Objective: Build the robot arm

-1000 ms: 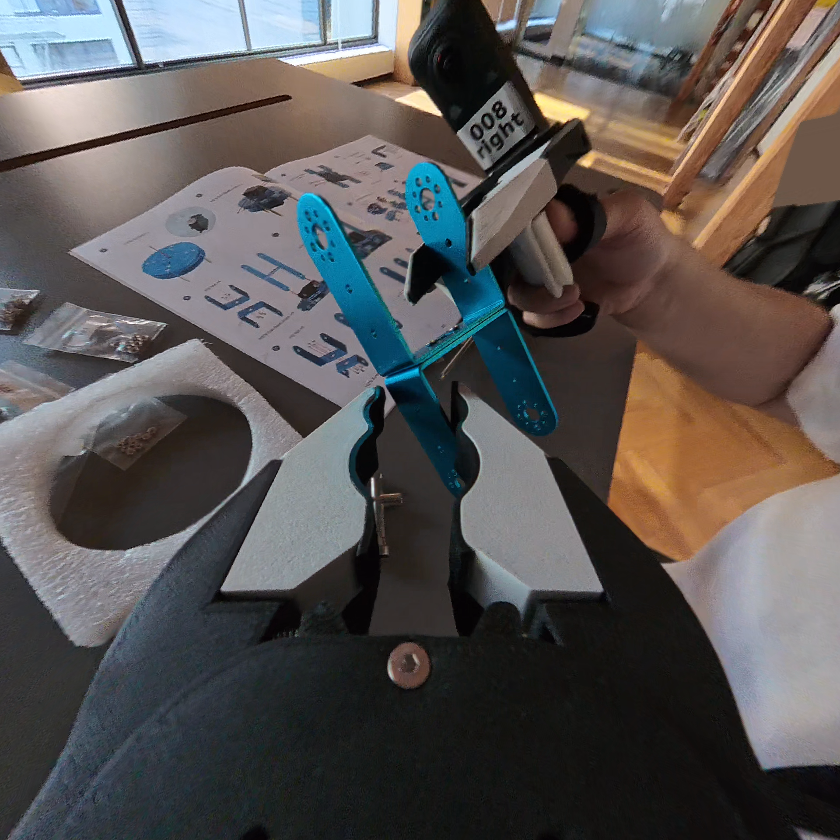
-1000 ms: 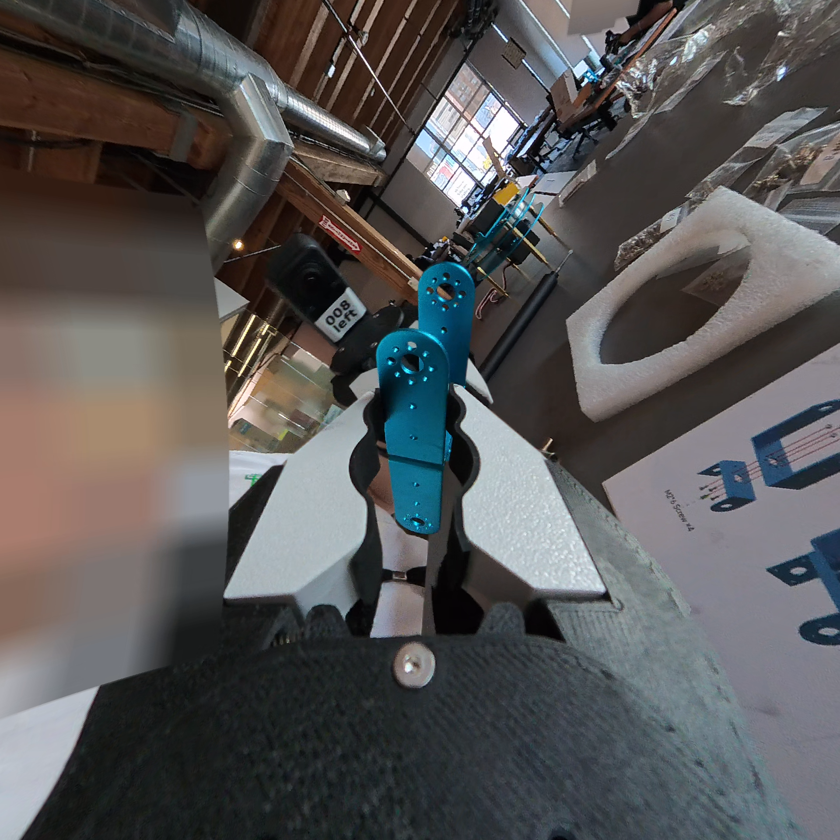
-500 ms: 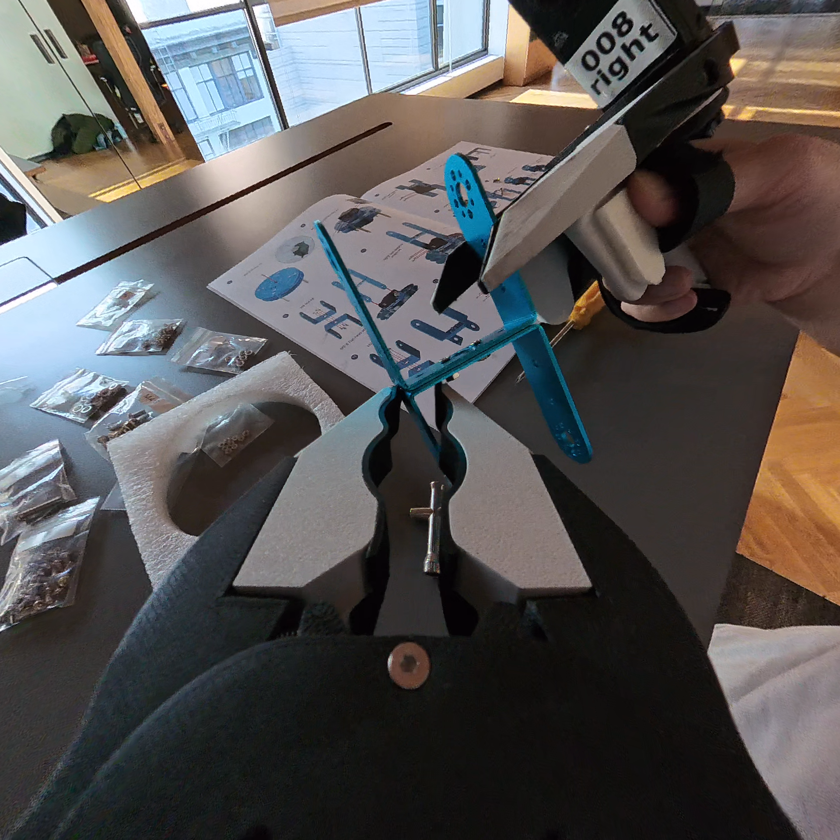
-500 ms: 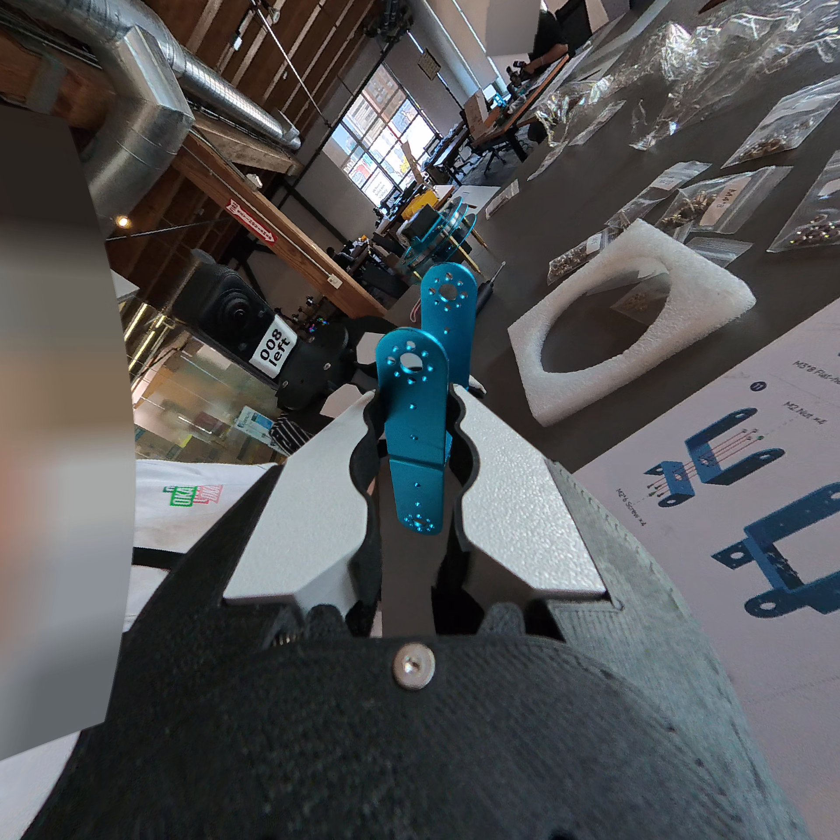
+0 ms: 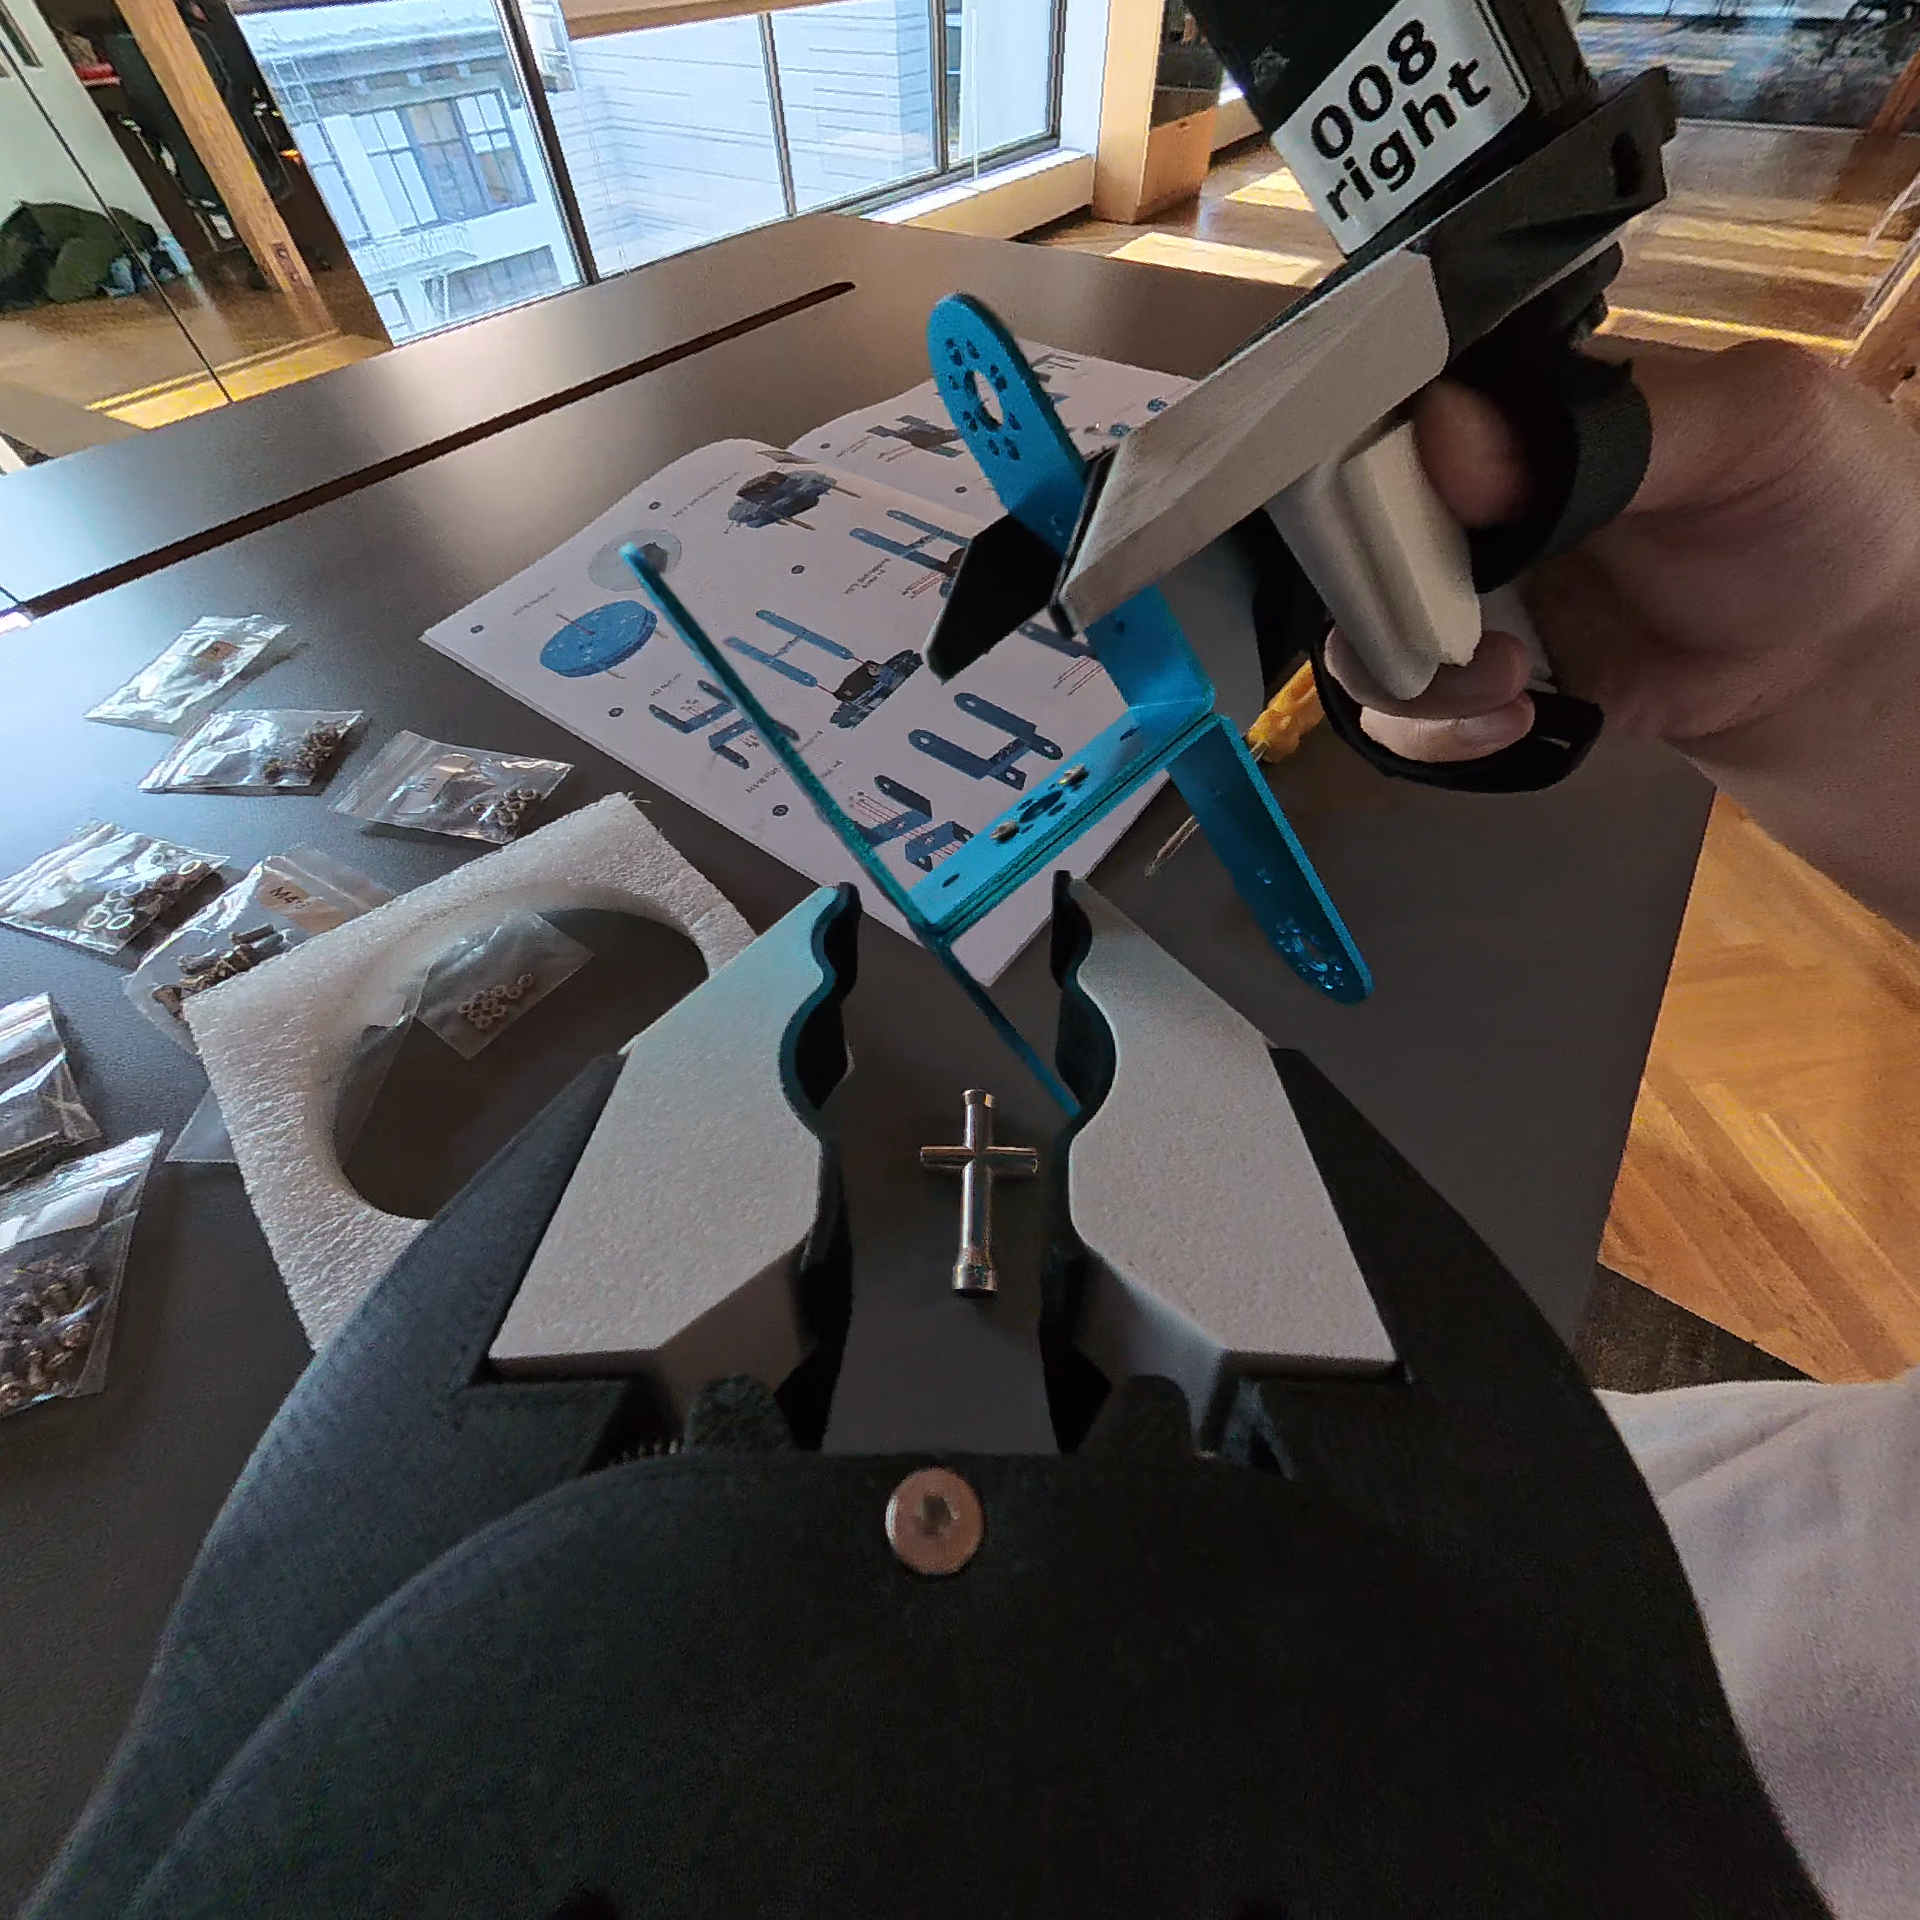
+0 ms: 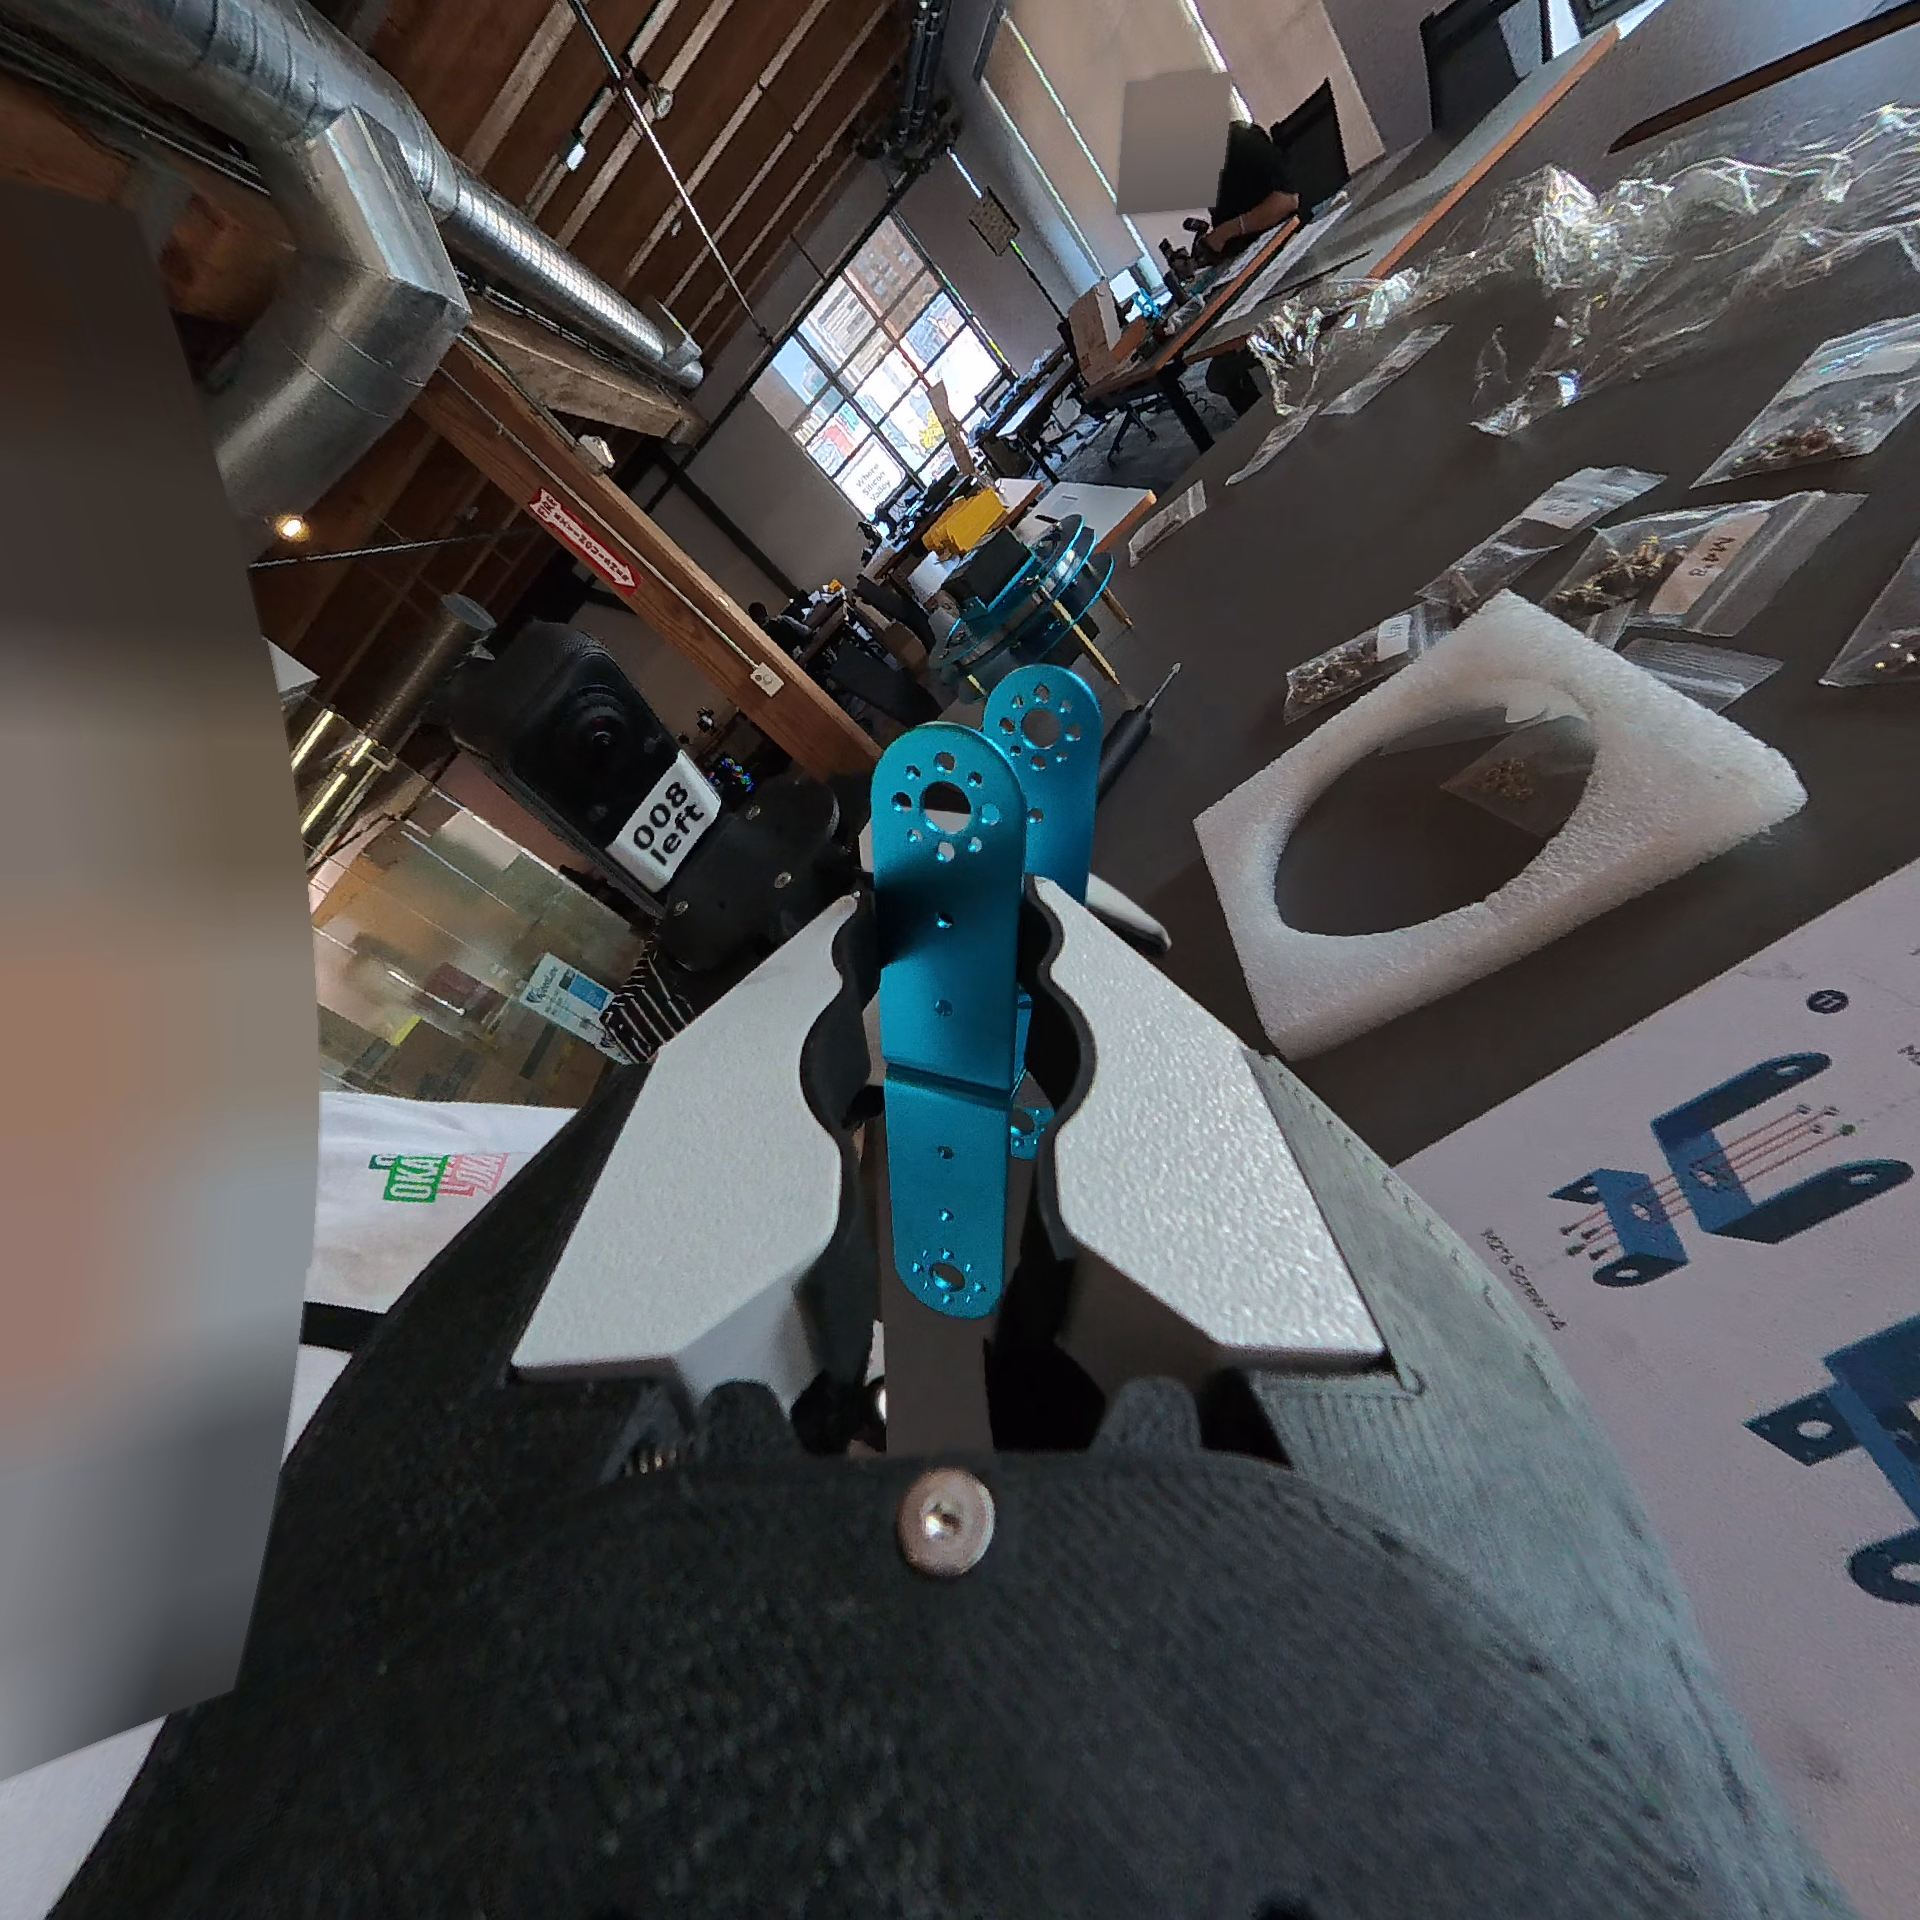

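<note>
A blue metal bracket assembly point(image 5: 1039, 842), two U-shaped brackets screwed back to back, hangs above the dark table point(image 5: 1455, 1039). My right gripper point(image 5: 997, 613) is shut on one of its upright arms, which shows in the right wrist view point(image 6: 940, 997) between my right gripper's point(image 6: 945, 914) grey fingers. My left gripper point(image 5: 951, 914) is open. The bracket's other arm runs edge-on between its jaws, close to the right finger point(image 5: 1174, 1143). A small cross-shaped metal wrench point(image 5: 977, 1184) lies on the table below the gap. The left gripper's black body point(image 6: 769, 862) shows behind the bracket.
An open instruction booklet point(image 5: 727, 665) lies beyond the bracket. A white foam block with a round hole point(image 5: 312, 1039) and several bags of screws point(image 5: 447, 790) lie to the left. A yellow-handled screwdriver point(image 5: 1283, 717) lies under the hand. The table edge and wooden floor point(image 5: 1766, 1091) are to the right. Across from one pair of fingers to the other is roughly 5 cm. About 7 cm separates my left fingertips from the small cross-shaped metal wrench point(image 5: 977, 1184).
My left gripper's jaws have opened off the bracket's arm, which they gripped before. The right gripper still holds the bracket and has come closer and higher in the left wrist view.
</note>
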### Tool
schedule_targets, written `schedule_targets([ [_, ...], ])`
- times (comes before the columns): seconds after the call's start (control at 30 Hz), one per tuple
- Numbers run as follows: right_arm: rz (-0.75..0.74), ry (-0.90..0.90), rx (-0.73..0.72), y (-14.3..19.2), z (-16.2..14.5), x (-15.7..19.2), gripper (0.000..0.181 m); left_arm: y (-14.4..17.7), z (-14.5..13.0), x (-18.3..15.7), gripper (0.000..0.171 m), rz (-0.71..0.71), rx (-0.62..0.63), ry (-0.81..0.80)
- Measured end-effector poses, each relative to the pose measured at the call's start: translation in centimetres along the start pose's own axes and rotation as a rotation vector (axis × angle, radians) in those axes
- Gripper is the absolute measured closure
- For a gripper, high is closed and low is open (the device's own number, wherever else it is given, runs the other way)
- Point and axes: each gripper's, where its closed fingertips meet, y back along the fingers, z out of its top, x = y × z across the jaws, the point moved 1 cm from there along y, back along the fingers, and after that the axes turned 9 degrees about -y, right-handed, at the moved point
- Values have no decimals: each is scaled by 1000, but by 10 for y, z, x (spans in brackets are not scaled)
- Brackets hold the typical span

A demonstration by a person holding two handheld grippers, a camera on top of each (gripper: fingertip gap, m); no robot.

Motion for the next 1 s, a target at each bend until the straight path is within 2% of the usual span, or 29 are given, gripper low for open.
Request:
schedule_targets([
  [0.17,19,-2,-5,-2,-1,4,157,3,1,-1,147,-14,-28,22],
  [0.33,25,-1,-4,-3,-2,6,157,6,4,-2,140,-3,-59,10],
  [0.57,41,-3,-6,-3,-4,8,157,7,5,-3,145,-30,-77,56],
  [1.0,87,24,12,-3,-4,17,158,9,9,-4,149,-10,-117,32],
])
